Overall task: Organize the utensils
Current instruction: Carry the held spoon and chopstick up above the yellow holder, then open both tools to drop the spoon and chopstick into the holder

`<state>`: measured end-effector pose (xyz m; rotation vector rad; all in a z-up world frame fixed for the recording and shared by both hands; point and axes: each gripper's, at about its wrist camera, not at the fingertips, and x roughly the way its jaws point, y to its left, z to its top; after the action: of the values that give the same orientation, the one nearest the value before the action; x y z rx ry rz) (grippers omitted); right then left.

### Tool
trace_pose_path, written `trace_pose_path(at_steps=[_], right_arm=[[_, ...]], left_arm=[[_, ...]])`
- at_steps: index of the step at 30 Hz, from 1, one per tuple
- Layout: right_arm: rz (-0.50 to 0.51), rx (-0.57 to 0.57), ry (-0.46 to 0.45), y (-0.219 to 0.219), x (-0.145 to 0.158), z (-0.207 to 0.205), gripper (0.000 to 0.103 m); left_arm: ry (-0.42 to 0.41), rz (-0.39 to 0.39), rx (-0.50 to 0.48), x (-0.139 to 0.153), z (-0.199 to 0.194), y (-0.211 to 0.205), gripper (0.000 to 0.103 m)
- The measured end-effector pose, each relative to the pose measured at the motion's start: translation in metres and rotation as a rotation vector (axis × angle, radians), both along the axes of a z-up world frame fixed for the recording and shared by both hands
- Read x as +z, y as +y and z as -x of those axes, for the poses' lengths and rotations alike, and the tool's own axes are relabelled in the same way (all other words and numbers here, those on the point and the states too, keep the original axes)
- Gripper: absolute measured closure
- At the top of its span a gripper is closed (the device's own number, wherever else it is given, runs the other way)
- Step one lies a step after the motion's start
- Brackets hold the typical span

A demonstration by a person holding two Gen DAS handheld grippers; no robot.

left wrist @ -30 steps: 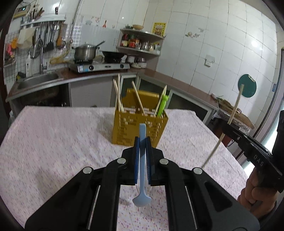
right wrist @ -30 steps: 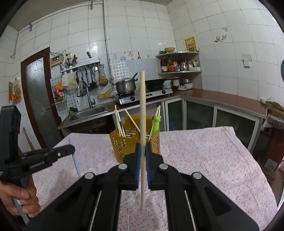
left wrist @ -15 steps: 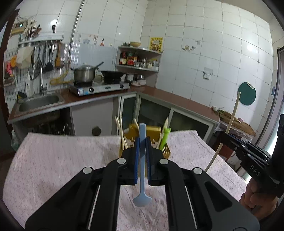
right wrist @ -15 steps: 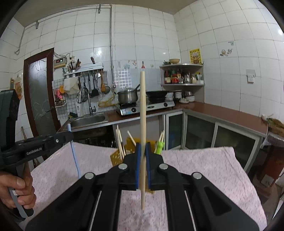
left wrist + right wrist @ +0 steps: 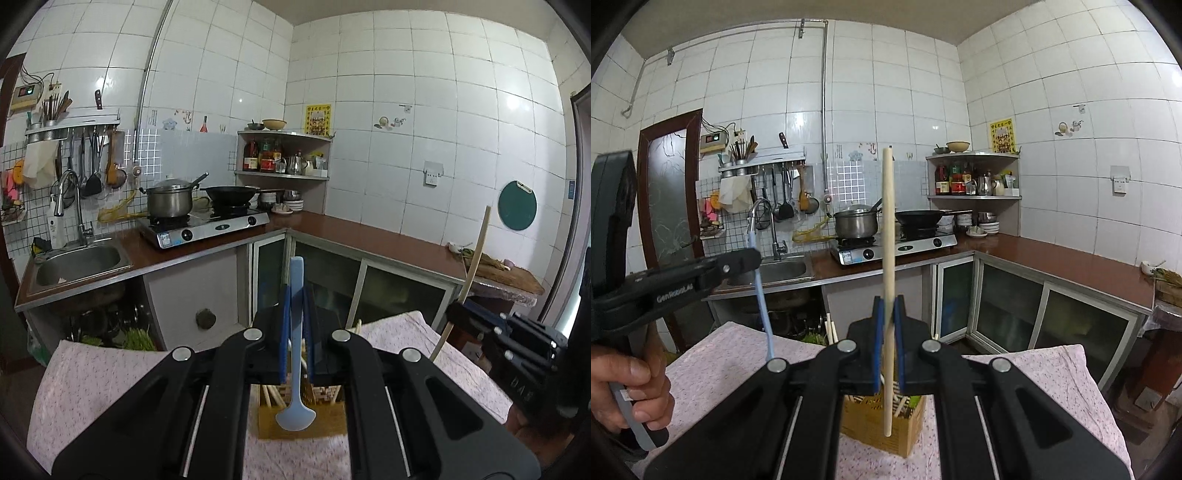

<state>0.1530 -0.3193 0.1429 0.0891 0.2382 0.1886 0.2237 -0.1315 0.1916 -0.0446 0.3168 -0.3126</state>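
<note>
Left tongs [image 5: 295, 332] pinched on a pale blue spoon [image 5: 295, 369], handle up, bowl hanging down at 6 o'clock, right above the yellow slotted holder [image 5: 295, 424] on the desk [image 5: 92, 387] with its pink flowered cloth. Right tongs [image 5: 886, 343] pinched on a single wooden chopstick [image 5: 888, 258], held near vertical around mid-length, lower tip hanging over the holder [image 5: 875, 421]. The holder already carries several chopsticks standing in it plus something green, partly hidden by the tongs in both views. Risks, as I judge them: both utensils hang over the same small box, so lowering both together could knock spoon against chopstick or tongs against tongs. The spoon bowl is wider than its handle and may catch on the rim or on the standing sticks instead of dropping in. The chopstick is thin and smooth, could pivot in the pads and tip sideways, landing on the cloth. The light holder could be nudged or toppled if a utensil jams and gets pushed. Spoon looks like plastic, flat slim handle, small rounded bowl, no marks seen. Chopstick is plain pale wood, straight, blunt top. In the left view the right tongs [image 5: 480, 325] sit at 3 o'clock with the stick [image 5: 476, 251] leaning slightly.
</note>
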Motion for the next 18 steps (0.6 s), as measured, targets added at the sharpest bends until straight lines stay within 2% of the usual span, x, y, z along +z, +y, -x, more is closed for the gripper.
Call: trace_pose_path(at_steps=[7, 18], right_arm=[[0.007, -0.011, 0.019, 0.003, -0.008, -0.036, 0.097], [0.019, -0.016, 0.043, 0.007, -0.027, -0.075, 0.097]], left_arm=[[0.008, -0.006, 0.004, -0.009, -0.038, -0.005, 0.097], [0.051, 0.001, -0.014, -0.035, -0.074, -0.009, 0.097]])
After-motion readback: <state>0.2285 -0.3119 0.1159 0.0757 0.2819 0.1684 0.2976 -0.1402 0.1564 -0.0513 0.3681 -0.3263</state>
